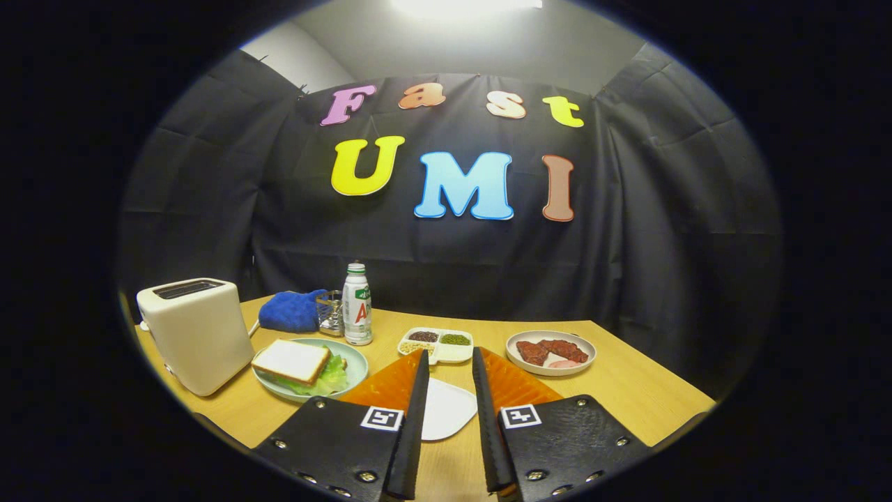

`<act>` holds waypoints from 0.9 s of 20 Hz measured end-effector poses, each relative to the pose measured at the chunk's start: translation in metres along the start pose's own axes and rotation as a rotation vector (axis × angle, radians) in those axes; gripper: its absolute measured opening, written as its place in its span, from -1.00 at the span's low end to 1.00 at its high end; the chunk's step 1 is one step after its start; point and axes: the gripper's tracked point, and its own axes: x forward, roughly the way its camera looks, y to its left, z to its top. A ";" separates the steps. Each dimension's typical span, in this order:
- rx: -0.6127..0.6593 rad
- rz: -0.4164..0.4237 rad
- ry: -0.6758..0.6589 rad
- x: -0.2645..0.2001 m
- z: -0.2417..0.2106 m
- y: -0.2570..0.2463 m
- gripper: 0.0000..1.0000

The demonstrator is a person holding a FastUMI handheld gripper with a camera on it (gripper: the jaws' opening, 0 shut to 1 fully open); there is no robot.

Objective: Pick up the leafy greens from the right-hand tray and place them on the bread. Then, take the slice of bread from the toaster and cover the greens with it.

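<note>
A slice of bread (291, 361) lies on top of leafy greens (332, 378) on a pale green plate (357, 362), left of and beyond my fingers. A cream toaster (194, 333) stands left of the plate; its slot looks dark. My gripper (449, 376) is open above the table with nothing between its fingers. A white tray (446, 408) lies just ahead of the fingers, seen through the gap between them.
A white bottle (357, 314), a small glass (329, 312) and a blue cloth (293, 311) stand behind the plate. A divided dish of beans (437, 344) lies beyond the fingertips. A plate of meat slices (550, 352) sits to the right. The table edge (662, 362) runs right.
</note>
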 end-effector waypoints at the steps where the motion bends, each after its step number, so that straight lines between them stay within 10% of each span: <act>1: 0.024 0.001 0.005 -0.003 -0.004 -0.007 -0.26; 5: 0.077 -0.014 0.027 -0.009 -0.019 -0.049 -0.20; 11: 0.071 -0.071 -0.007 -0.023 -0.021 -0.125 0.97; 18: 0.050 -0.064 -0.080 -0.040 -0.004 -0.184 0.96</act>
